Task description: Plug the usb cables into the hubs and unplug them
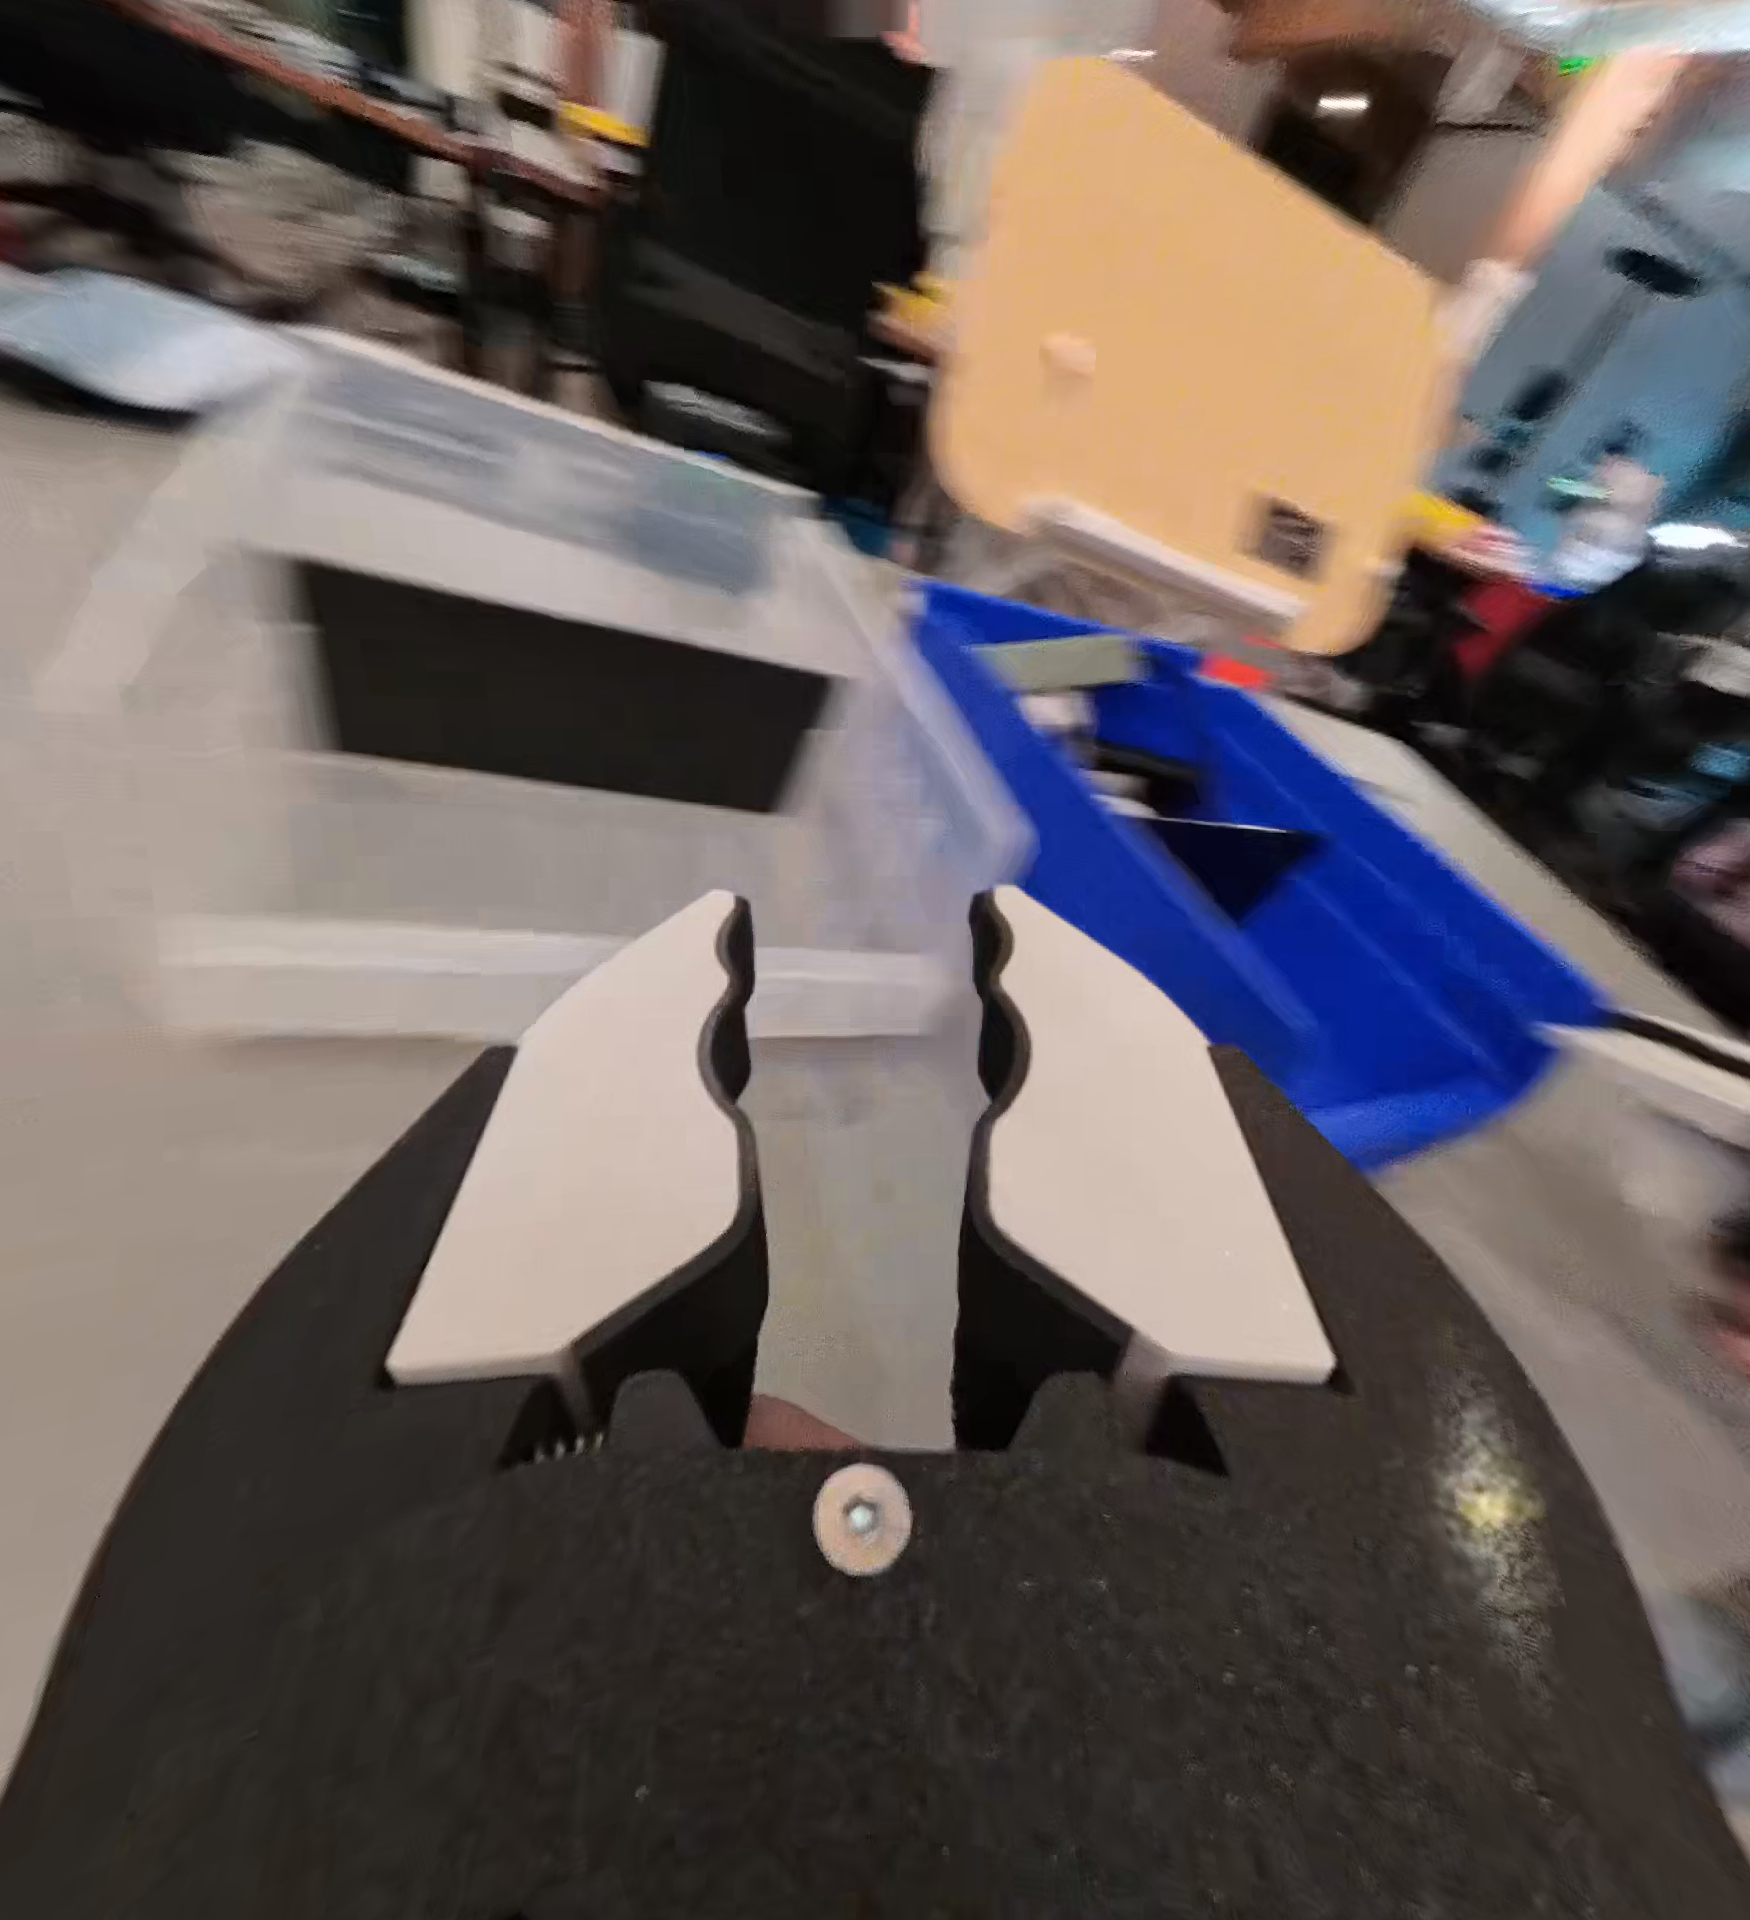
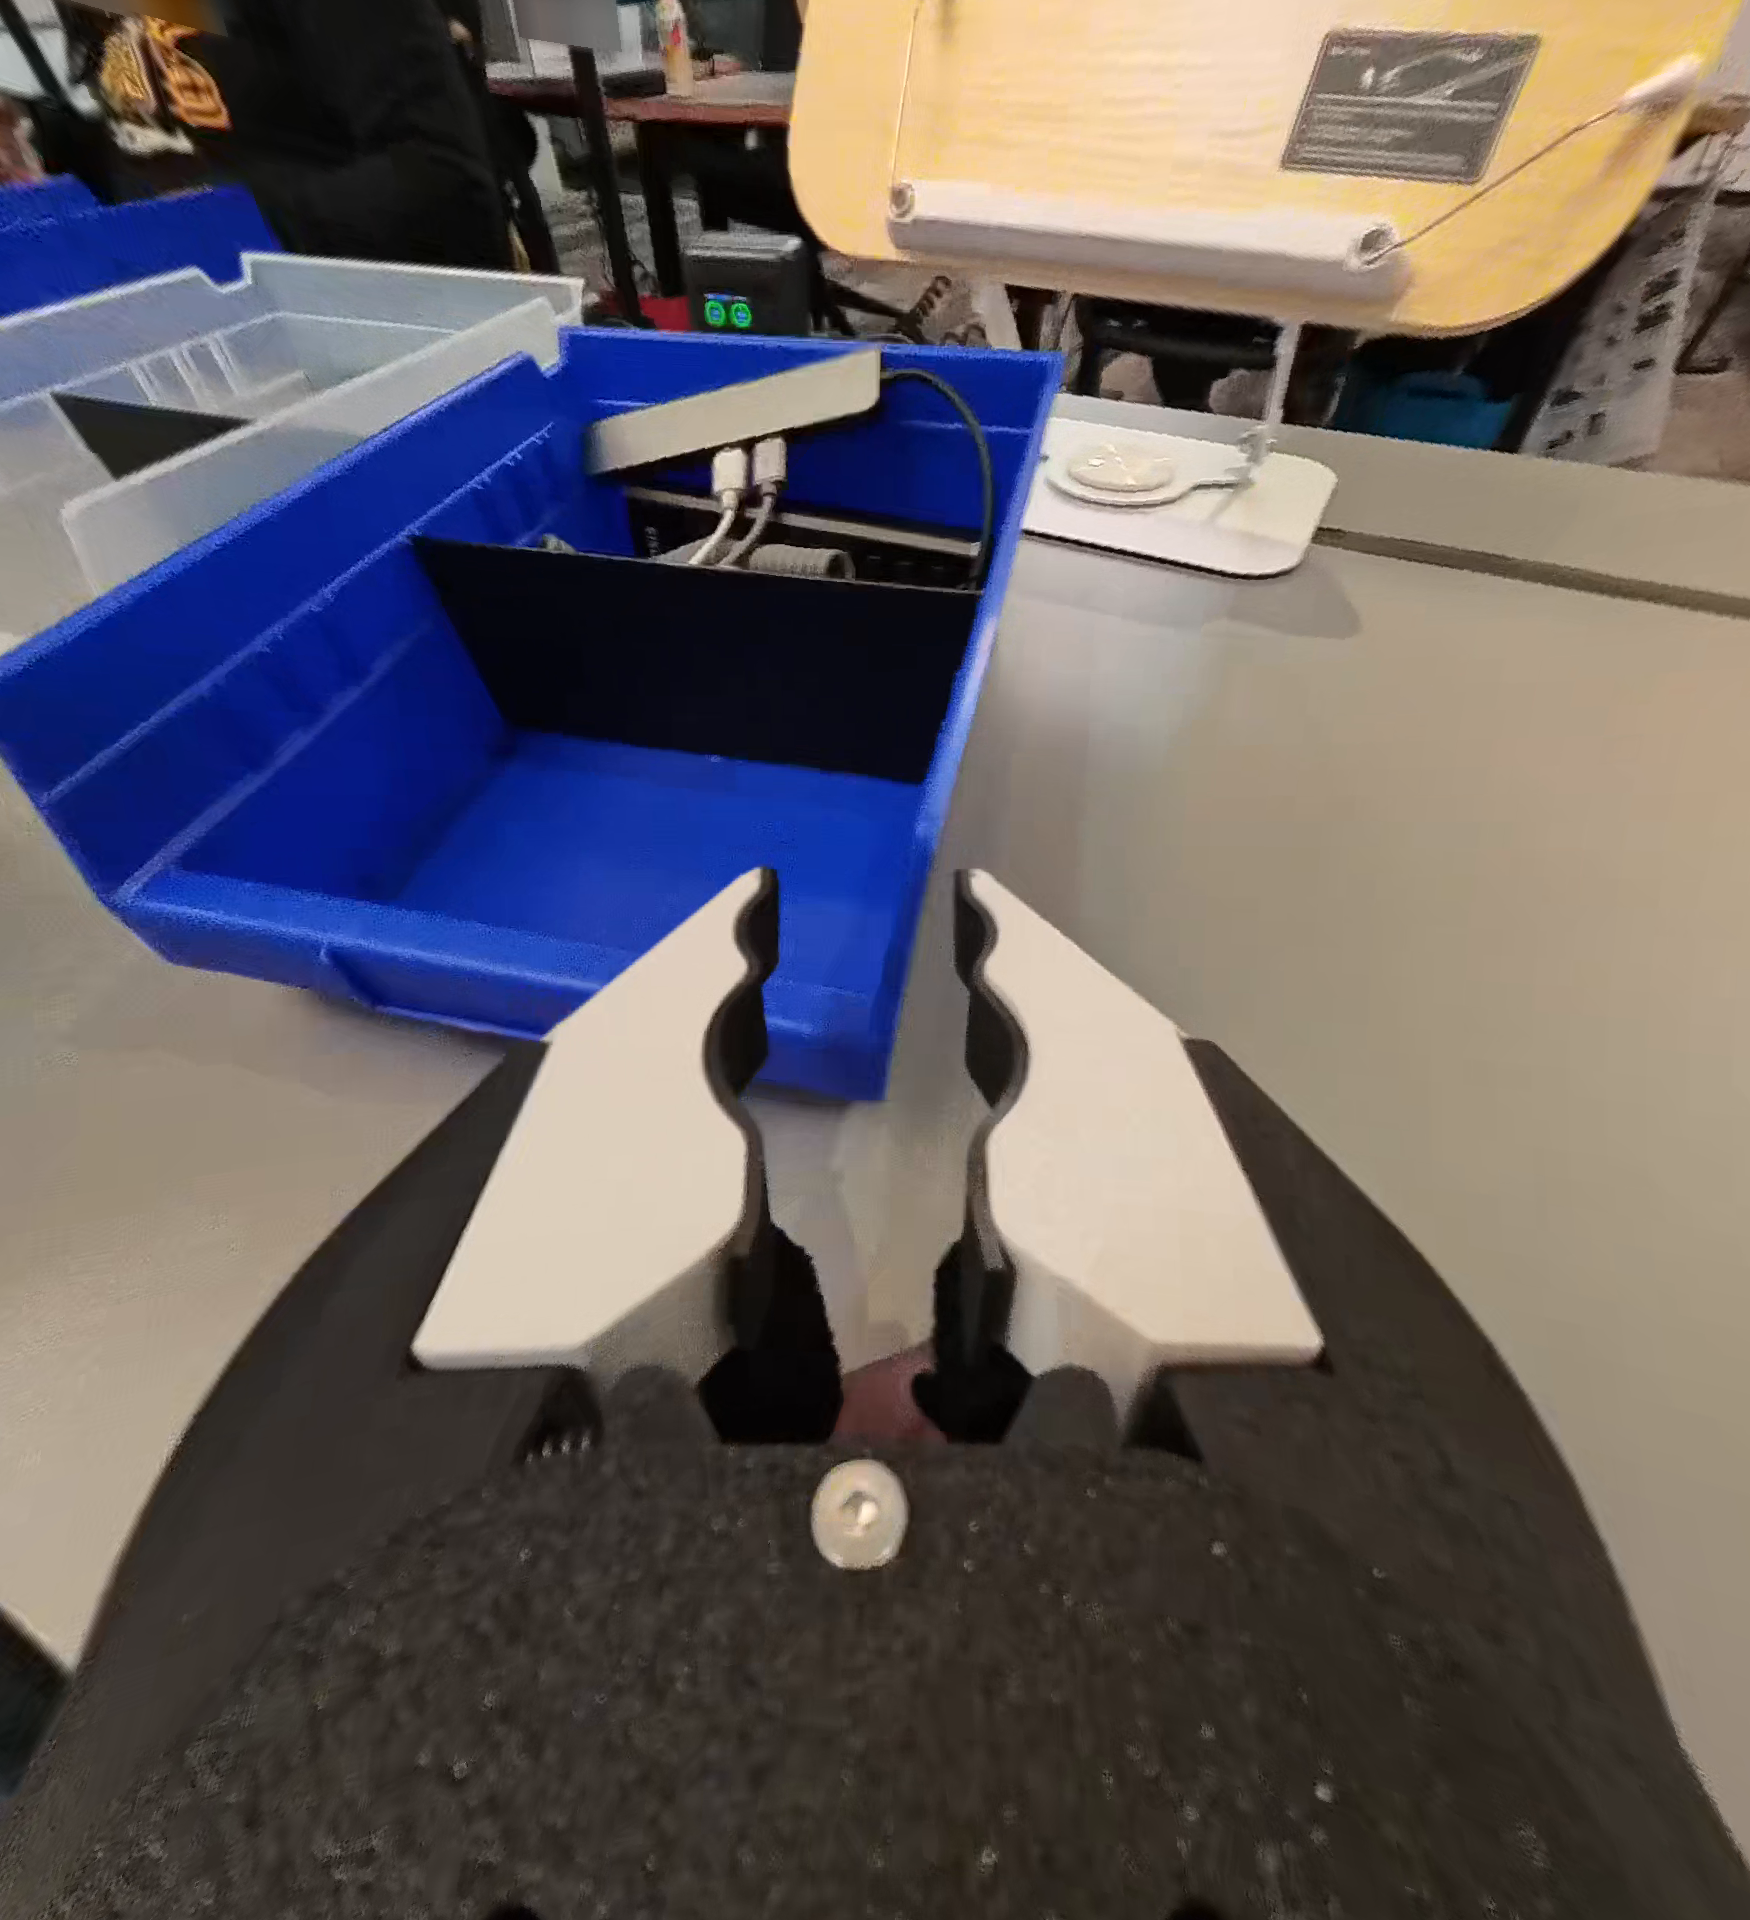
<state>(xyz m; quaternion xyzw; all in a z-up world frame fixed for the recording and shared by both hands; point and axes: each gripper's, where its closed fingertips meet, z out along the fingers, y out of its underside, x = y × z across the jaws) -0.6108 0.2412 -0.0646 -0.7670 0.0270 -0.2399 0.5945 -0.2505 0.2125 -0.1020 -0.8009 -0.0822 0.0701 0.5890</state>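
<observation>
Nearest, in the right wrist view: right gripper [image 2: 866, 904], jaws spread and empty, poised above the grey counter [image 2: 1370, 883] at the near right corner of the blue bin [image 2: 258, 727]. Held apart, presumably, to admit a plug or the hub body on approach.

Nearest, in the left wrist view: left gripper [image 1: 860, 925], jaws likewise spread with nothing between them, aimed at the near wall of a clear plastic bin [image 1: 538, 966]; picture heavily motion-blurred, hence few details legible.

Middle ground: near compartment of the blue bin bare, closed off by a dark divider [image 2: 694, 665] set across its width.

Behind the divider, in the far compartment: grey USB hub [image 2: 736, 410] propped aslant against the bin's far wall, ports facing down and forward, probably so that plugs stay reachable from above. Two white USB cables [image 2: 746, 488] already seated side by side in the hub, trailing down into the compartment; a black lead [image 2: 975, 457] looping from the hub's far end.

Judged step: unplugging next, both grippers not yet at the hub.

Farthest, near the counter's far edge: white lamp base [image 2: 1255, 509] beneath a tan panel [image 2: 1110, 94].
</observation>
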